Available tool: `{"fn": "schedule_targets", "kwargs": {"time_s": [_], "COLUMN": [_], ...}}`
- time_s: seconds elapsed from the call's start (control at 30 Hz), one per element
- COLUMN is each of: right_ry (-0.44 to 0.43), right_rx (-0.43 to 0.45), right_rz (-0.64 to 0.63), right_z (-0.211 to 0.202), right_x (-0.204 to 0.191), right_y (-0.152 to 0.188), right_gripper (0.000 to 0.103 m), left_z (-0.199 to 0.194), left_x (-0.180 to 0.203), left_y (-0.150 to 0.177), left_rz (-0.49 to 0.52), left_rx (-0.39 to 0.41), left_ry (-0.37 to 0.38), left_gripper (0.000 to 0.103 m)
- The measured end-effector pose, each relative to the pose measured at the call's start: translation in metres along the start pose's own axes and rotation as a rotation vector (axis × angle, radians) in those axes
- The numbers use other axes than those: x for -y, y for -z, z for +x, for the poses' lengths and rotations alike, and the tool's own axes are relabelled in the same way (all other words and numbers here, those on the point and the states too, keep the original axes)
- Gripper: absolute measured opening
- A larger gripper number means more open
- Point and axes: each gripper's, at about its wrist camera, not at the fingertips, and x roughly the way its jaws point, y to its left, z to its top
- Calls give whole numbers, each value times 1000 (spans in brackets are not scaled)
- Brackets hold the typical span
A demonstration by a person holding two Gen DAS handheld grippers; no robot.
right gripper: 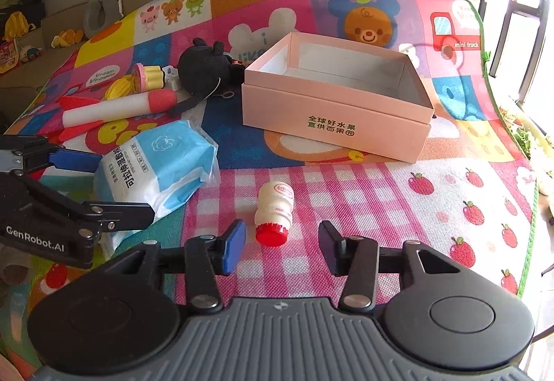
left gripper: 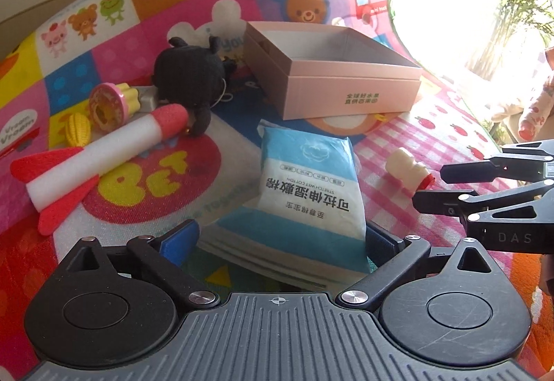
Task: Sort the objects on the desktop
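Note:
A blue and white cotton pad pack lies on the colourful play mat, between the open fingers of my left gripper; whether the pads touch it I cannot tell. It also shows in the right wrist view. A small white yogurt bottle with a red cap lies on its side just ahead of my open right gripper, outside the fingers. An empty pink box stands open behind both, also in the left wrist view.
A black plush toy, a foam rocket, a pink and yellow toy cake and a yellow toy corn lie at the left. The mat's right edge drops off near a window.

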Motion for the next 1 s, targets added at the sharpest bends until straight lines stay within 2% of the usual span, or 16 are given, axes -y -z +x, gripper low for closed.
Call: {"fn": "schedule_targets", "kwargs": {"time_s": [0.07, 0.13, 0.27, 0.3, 0.33, 0.37, 0.7, 1.0], "right_ry": [-7, -11, 10, 17, 22, 28, 6, 19], "right_rx": [1, 0, 4, 5, 6, 5, 9, -13], "right_rz": [-12, -27, -45, -48, -50, -53, -51, -52], "right_z": [0, 1, 5, 5, 6, 5, -21, -17], "right_x": [-3, -7, -9, -9, -9, -8, -4, -4], "right_y": [4, 6, 3, 2, 1, 0, -15, -16], "right_gripper": [45, 38, 33, 30, 23, 21, 21, 21], "left_z": [1, 1, 0, 0, 0, 0, -1, -2], "left_x": [0, -1, -1, -1, -1, -1, -2, -5], "left_y": [2, 2, 3, 3, 3, 3, 3, 4], "left_rz": [-1, -6, -12, -13, -13, -13, -26, -41], "left_rx": [3, 1, 7, 8, 9, 9, 15, 22], "left_ry": [-2, 4, 8, 8, 8, 8, 16, 26], "left_gripper": [102, 103, 103, 103, 103, 103, 103, 103]}}
